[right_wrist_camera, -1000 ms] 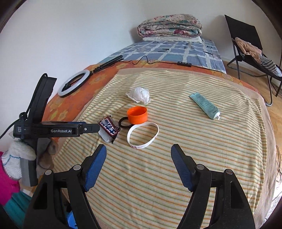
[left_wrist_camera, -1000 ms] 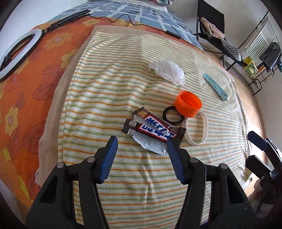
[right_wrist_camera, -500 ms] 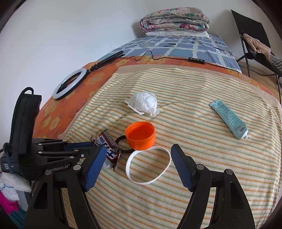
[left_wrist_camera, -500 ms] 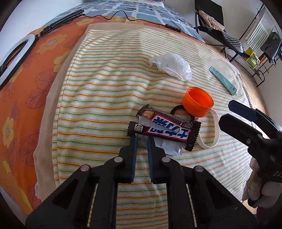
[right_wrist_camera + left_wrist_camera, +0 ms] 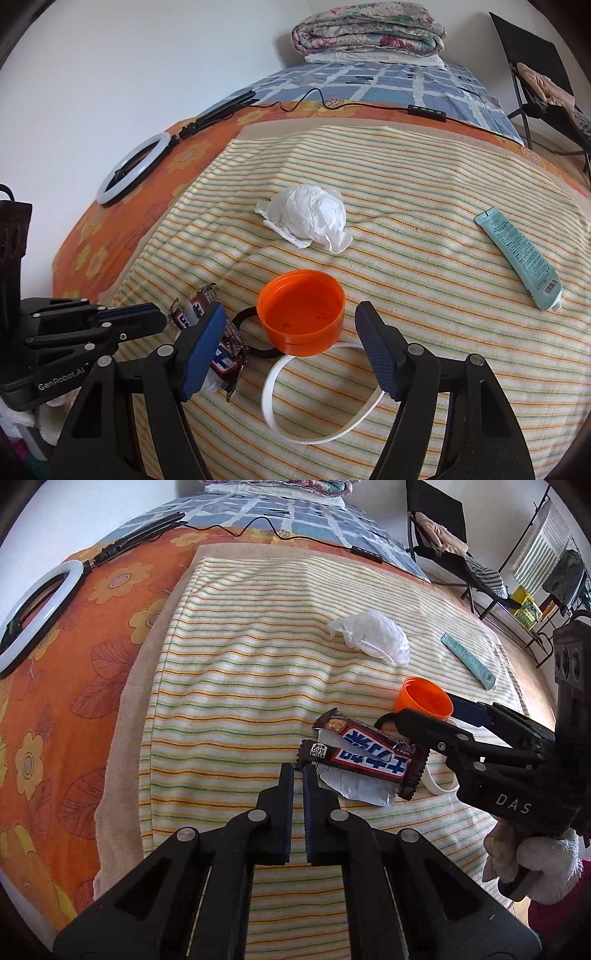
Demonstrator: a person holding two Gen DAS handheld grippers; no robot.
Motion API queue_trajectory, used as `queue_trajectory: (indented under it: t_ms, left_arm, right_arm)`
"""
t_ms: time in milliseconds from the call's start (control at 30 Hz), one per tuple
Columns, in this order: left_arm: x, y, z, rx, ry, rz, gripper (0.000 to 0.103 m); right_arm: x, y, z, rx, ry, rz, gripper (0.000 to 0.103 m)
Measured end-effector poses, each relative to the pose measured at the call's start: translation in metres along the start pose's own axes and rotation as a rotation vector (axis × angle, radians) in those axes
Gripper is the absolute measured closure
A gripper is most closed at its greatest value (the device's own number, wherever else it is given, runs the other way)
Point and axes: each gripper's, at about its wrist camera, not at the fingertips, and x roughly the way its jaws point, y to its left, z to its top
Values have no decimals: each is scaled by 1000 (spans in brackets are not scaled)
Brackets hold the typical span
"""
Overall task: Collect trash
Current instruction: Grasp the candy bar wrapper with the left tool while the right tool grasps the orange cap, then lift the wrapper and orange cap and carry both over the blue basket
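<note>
On the striped towel (image 5: pixel 236 686), your left gripper (image 5: pixel 298 771) is sitting nearly closed beside two candy wrappers (image 5: pixel 365 755), gripping nothing; your right gripper (image 5: pixel 290 334) is gaping around one orange cap (image 5: pixel 301 314).

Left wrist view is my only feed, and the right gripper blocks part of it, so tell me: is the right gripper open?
Observer: Yes. The right gripper is open, with the orange cap between its fingers and no contact visible.
Operator: What's the white thing beneath it?
Observer: A white ring, lying flat on the striped towel. Its far arc runs behind the cap.
Operator: And the black loop?
Observer: A black hair tie, lying against the cap on the side towards the candy bar wrappers.
</note>
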Motion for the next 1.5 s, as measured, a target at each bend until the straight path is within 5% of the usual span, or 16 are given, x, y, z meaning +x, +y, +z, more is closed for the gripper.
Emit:
queue_trajectory:
  t_ms: [100, 167, 233, 633, 700, 867, 1500]
  left_arm:
    - [-3, 1, 2, -19, -8, -8, 99]
    - [-1, 1, 4, -44, 11, -24, 65]
    - [0, 1, 4, -66, 1, -41, 54]
    - [25, -28, 26, -90, 11, 4, 50]
    - [29, -36, 28, -56, -2, 36, 53]
    - [32, -49, 27, 2, -14, 42, 97]
    - [-64, -49, 2, 49, -166, -23, 102]
  right_arm:
    - [7, -1, 0, 1, 25, -17, 57]
    - [6, -5, 1, 13, 16, -12, 58]
    - [2, -7, 1, 18, 2, -18, 58]
    - [-34, -43, -11, 64, -43, -76, 58]
    - [-39, -47, -14, 63, -45, -83, 58]
    - [-47, -54, -21, 67, -48, -82, 58]
    - [-106, -38, -46, 12, -107, -94, 58]
